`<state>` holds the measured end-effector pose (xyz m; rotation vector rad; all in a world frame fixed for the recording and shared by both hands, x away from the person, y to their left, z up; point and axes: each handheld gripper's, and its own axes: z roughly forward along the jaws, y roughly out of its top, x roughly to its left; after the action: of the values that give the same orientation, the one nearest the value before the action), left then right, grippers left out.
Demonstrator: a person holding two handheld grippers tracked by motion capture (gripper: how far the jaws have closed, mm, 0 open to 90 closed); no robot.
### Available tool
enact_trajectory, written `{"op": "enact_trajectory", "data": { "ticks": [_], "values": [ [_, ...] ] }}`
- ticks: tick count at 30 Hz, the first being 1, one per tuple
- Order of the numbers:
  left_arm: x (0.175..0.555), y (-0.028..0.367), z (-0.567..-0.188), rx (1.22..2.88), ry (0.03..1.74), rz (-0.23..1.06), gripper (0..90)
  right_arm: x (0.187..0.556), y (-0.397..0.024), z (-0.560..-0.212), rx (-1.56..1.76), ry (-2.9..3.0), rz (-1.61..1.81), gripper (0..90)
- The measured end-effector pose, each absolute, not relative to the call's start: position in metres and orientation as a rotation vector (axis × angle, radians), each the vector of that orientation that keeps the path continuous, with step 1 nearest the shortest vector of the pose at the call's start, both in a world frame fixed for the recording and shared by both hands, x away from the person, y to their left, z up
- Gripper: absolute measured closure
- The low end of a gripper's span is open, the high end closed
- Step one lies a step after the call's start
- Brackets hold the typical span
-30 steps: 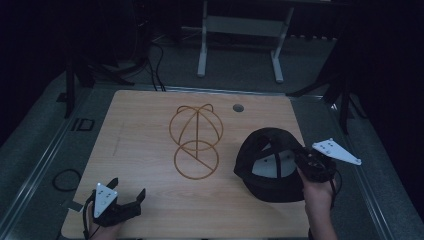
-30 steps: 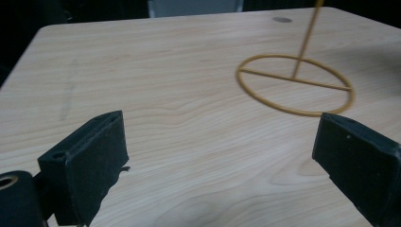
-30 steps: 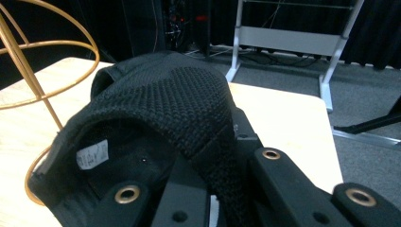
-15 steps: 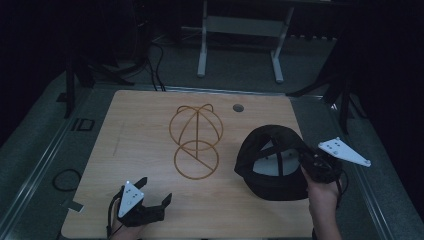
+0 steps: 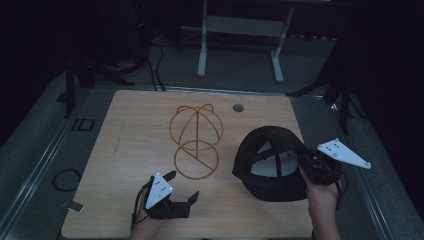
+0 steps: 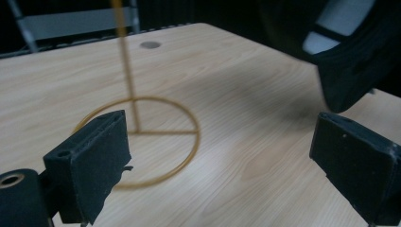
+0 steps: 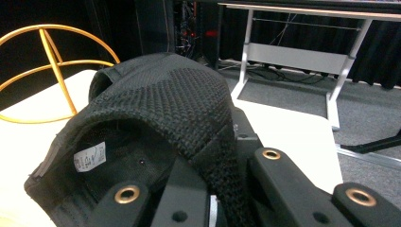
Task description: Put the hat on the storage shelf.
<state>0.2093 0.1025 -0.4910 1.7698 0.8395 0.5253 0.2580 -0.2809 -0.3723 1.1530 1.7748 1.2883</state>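
High view: black cap (image 5: 272, 162) lies upside down at table's (image 5: 130, 130) right, its rim pinched by right gripper (image 5: 312, 165). Gold wire stand (image 5: 196, 140) is upright mid-table, just left of cap. Left gripper (image 5: 181, 191) sits low near the front edge, jaws spread, holding nothing.

Left gripper view: stand's base ring (image 6: 142, 137) is close ahead; a nudge could probably tip the light stand.

Right gripper view: jaws clamp cap's strap (image 7: 208, 137); grip looks thin, so the cap may slip or sag if lifted.
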Motion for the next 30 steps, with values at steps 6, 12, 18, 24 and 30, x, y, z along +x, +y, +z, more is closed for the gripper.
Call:
{"op": "enact_trajectory", "data": {
  "ticks": [6, 12, 18, 24, 30],
  "values": [
    [0.219, 0.077, -0.476, 1.78, 0.777, 0.492, 6.2, 0.257, -0.279, -0.373, 1.148, 1.779, 1.299, 88.2],
    [0.228, 0.052, -0.465, 1.801, 0.725, 0.494, 7.1, 0.253, -0.276, -0.373, 1.132, 1.792, 1.311, 88.2],
    [0.238, 0.03, -0.457, 1.815, 0.694, 0.479, 7.1, 0.249, -0.272, -0.37, 1.104, 1.804, 1.333, 88.2],
    [0.245, 0.017, -0.449, 1.798, 0.695, 0.484, 10.9, 0.242, -0.268, -0.366, 1.07, 1.813, 1.356, 88.1],
    [0.251, 0.008, -0.442, 1.78, 0.693, 0.488, 16.2, 0.236, -0.263, -0.363, 1.036, 1.832, 1.376, 88.1]
  ]
}}
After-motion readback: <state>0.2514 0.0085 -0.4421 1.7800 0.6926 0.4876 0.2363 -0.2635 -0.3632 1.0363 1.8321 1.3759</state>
